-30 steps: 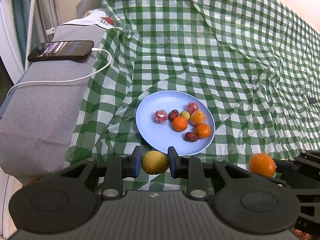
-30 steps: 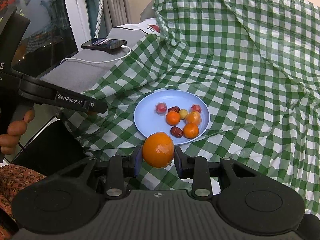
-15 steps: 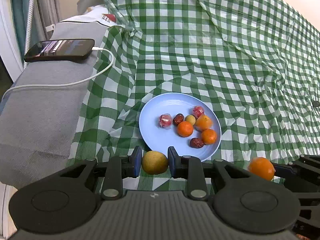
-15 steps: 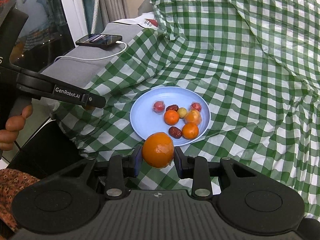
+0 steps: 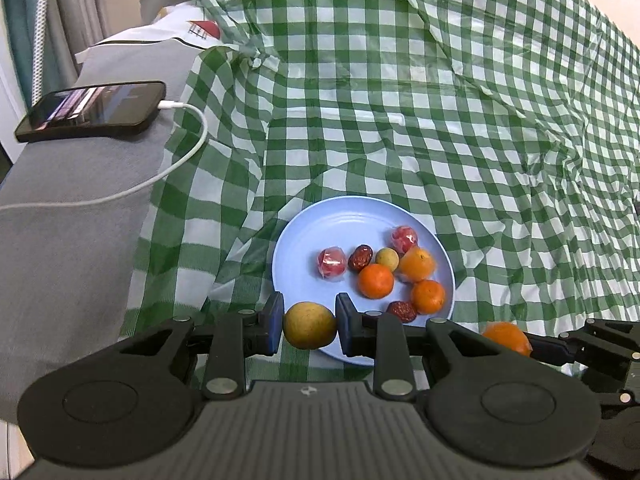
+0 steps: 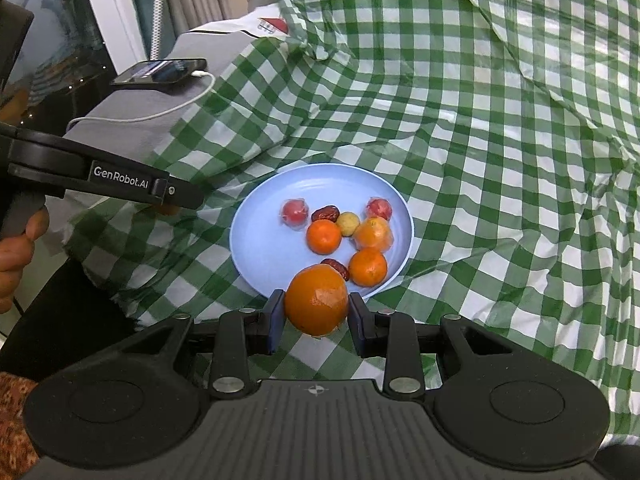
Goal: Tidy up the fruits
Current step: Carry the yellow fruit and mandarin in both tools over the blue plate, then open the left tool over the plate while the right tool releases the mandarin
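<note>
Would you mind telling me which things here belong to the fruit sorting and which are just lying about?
Part of the job:
- left gripper, shut on the yellow fruit
- right gripper, shut on the large orange
- blue plate of small fruits

Lying about:
- phone and white cable
- checked cloth

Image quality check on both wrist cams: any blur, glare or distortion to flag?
Left wrist: sharp, even soft light, strong fisheye bending of the checked cloth, dark corner vignette. Right wrist: sharp too, a pale sheen on the blue plate, reflections in the dark glass at upper left, the same barrel warp.
</note>
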A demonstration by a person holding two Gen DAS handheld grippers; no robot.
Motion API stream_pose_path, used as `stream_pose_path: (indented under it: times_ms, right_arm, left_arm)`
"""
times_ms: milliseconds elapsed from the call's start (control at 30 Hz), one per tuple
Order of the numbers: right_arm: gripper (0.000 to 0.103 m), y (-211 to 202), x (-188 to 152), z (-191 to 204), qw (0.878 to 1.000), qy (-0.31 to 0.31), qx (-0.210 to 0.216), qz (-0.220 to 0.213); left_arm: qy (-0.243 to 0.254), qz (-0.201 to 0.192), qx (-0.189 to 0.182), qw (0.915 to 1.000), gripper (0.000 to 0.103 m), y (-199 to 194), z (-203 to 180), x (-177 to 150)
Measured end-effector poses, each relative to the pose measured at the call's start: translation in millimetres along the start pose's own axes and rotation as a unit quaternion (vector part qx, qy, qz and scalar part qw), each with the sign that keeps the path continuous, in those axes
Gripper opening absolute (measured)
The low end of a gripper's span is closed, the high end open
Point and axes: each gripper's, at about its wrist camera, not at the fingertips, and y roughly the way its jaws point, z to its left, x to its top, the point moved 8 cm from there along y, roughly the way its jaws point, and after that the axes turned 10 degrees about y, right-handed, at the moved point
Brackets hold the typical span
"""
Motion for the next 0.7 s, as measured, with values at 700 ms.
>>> stream_pose_path:
  times_ms: [700]
  right_arm:
    - [0.035, 95, 44, -18, 1.0, -0.002, -0.02, 0.019]
  left_arm:
    - [0.035, 0.054, 0.007, 0.9979, 0.031, 100, 5, 31]
